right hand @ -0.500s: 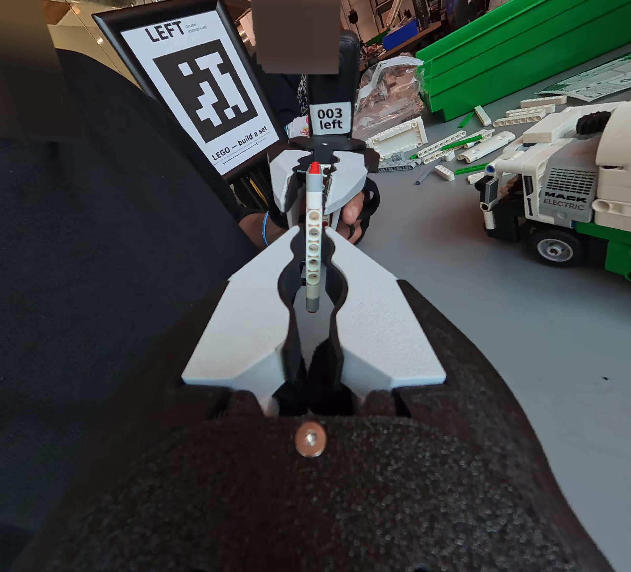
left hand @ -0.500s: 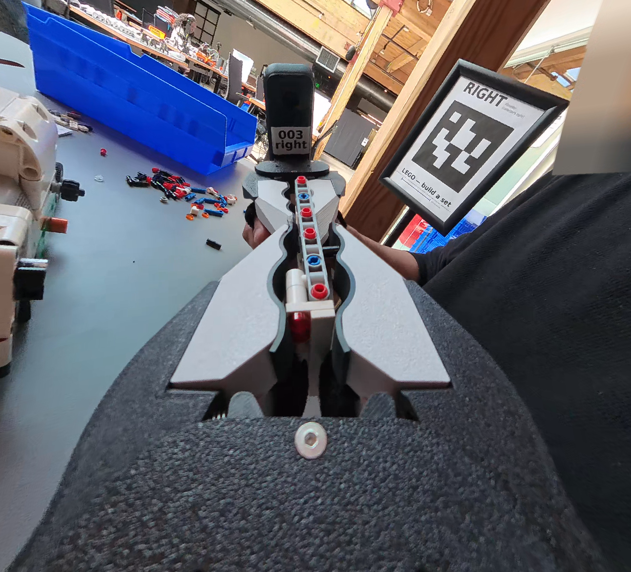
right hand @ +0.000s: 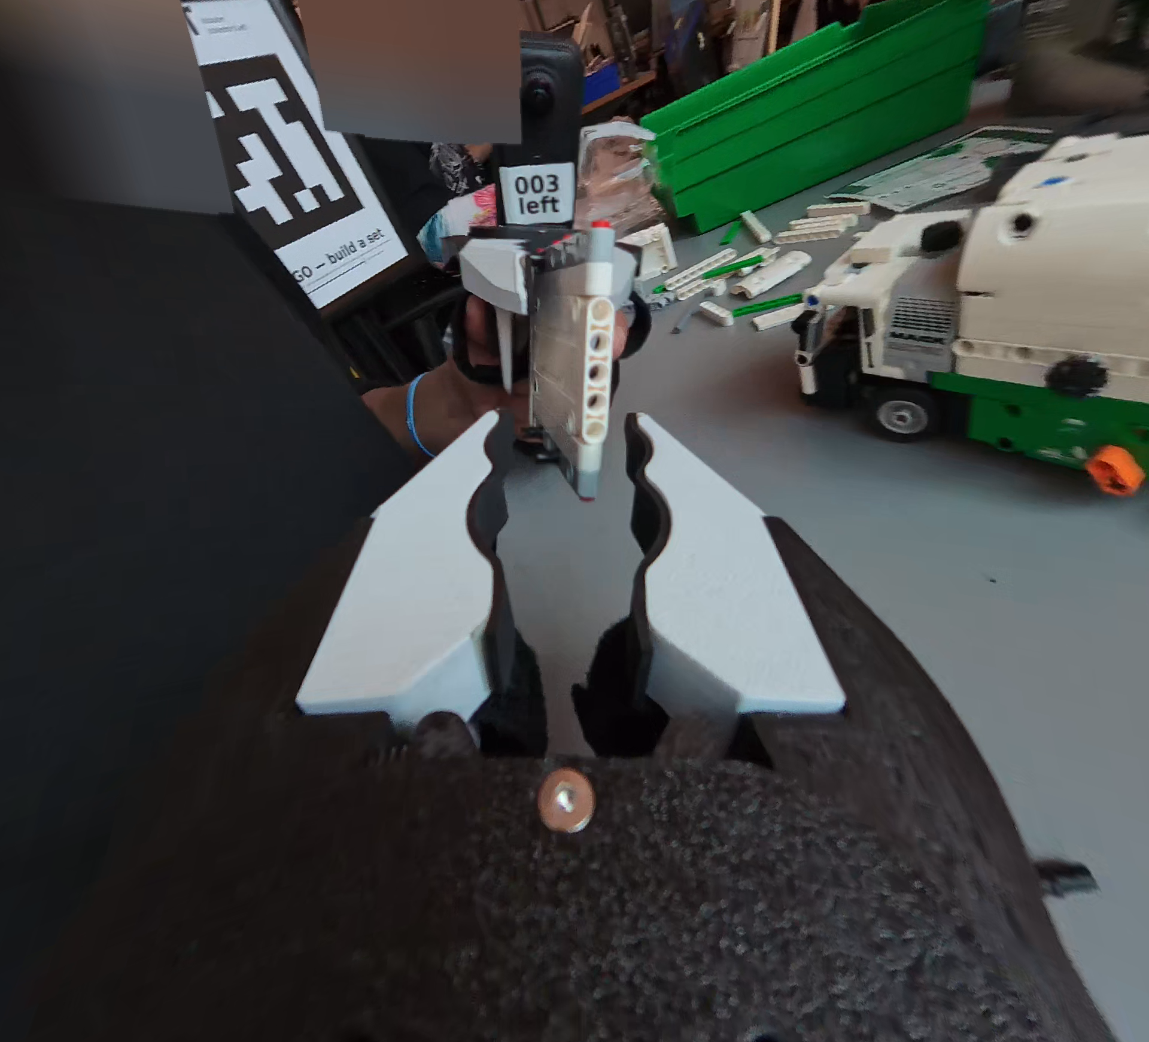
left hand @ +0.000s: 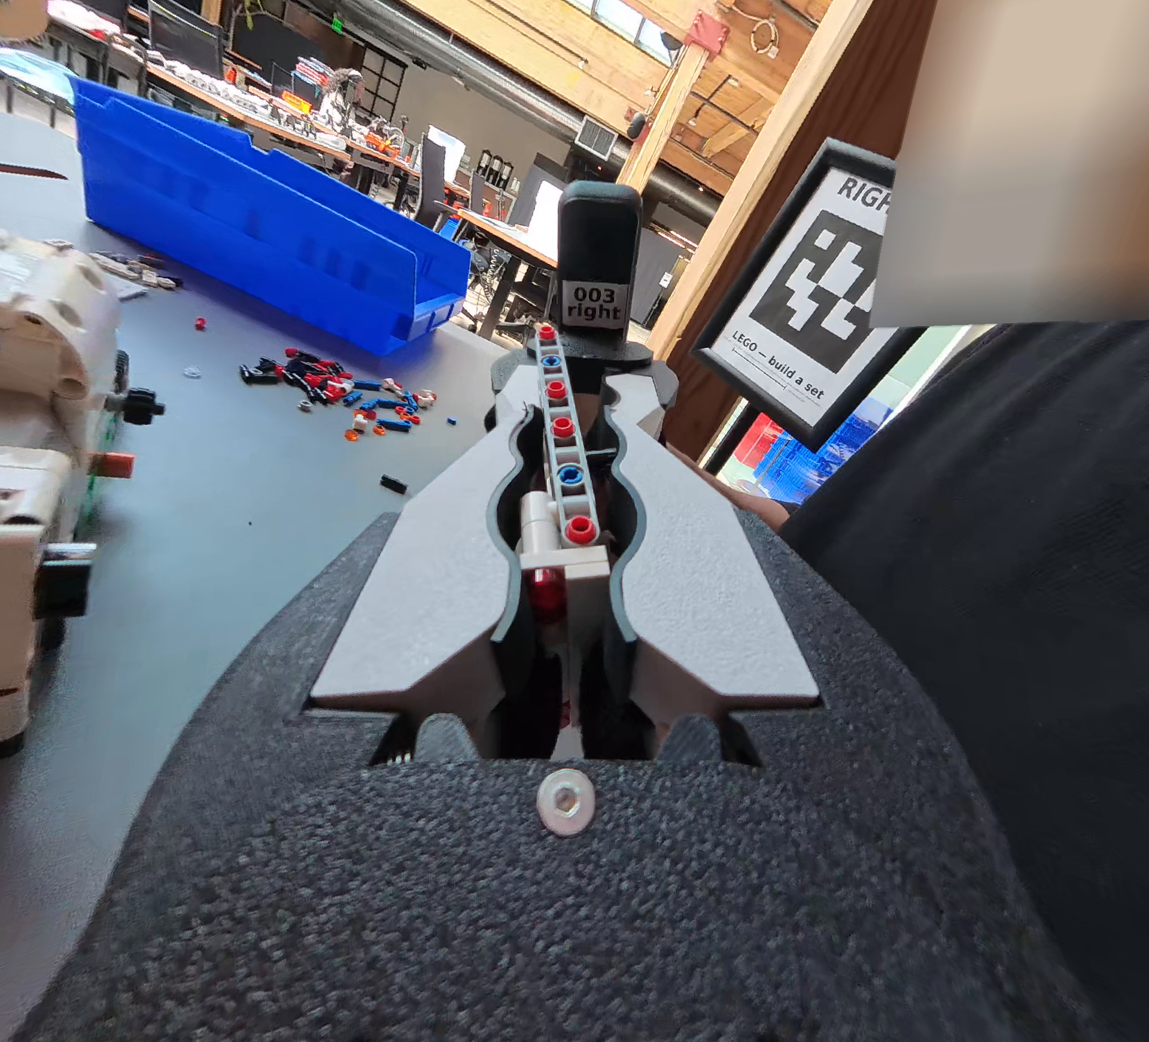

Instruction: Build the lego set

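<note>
My left gripper (left hand: 569, 421) is shut on a small brick assembly (left hand: 569, 452): a grey holed beam with red and blue pins, a white piece and a clear red stud at its near end. In the right wrist view the same assembly (right hand: 590, 365) shows as a white holed beam on a grey panel, hanging down from the left gripper (right hand: 547, 266). My right gripper (right hand: 566, 418) is open; its fingertips (right hand: 640, 427) stand either side of the assembly's lower end with gaps, not touching. It shows open behind the beam in the left wrist view (left hand: 578, 384).
A blue bin (left hand: 249, 216) and a scatter of small red, blue and black parts (left hand: 348, 390) lie on the grey table. A white and green truck model (right hand: 964, 297) stands to the right, with a green bin (right hand: 808, 98) and loose white beams (right hand: 746, 272) behind. Framed marker signs (left hand: 808, 297) stand near the person's body. My two grippers' fingertips are within a few centimetres of each other.
My right gripper opened, let go of the assembly's end and drew back a little. The left gripper kept its hold, and the assembly tilted slightly.
</note>
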The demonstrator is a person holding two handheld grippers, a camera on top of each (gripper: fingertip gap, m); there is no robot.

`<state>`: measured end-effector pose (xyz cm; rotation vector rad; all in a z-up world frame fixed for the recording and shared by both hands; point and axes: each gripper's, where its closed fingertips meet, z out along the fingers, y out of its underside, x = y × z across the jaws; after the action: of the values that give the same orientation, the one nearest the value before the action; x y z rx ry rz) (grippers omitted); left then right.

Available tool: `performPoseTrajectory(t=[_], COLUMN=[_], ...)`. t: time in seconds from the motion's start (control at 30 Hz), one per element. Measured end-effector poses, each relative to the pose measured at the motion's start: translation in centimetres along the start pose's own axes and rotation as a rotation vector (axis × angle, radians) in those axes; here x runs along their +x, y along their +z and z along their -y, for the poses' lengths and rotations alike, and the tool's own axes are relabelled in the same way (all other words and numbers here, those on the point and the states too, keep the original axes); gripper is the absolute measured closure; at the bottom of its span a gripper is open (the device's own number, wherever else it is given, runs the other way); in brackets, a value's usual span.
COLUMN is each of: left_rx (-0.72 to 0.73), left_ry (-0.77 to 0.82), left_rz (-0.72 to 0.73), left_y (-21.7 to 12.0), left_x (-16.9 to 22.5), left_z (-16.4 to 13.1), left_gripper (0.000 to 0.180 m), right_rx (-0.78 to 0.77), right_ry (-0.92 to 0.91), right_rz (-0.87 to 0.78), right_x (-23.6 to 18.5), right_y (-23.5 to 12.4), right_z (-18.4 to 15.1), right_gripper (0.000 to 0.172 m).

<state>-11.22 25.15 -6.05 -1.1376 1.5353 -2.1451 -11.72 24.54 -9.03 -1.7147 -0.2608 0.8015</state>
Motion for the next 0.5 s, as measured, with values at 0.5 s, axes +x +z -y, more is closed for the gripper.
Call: performPoseTrajectory(t=[0.5], left_rx=[-0.391], left_ry=[-0.15], left_rz=[0.077], left_y=[-1.1], left_x=[-0.5], left_z=[-2.2], left_gripper=[0.155], right_rx=[-0.026], right_ry=[0.094], right_rz=[0.145], right_x=[-0.6], right_y=[-0.3], right_z=[-0.7], right_gripper=[0.166])
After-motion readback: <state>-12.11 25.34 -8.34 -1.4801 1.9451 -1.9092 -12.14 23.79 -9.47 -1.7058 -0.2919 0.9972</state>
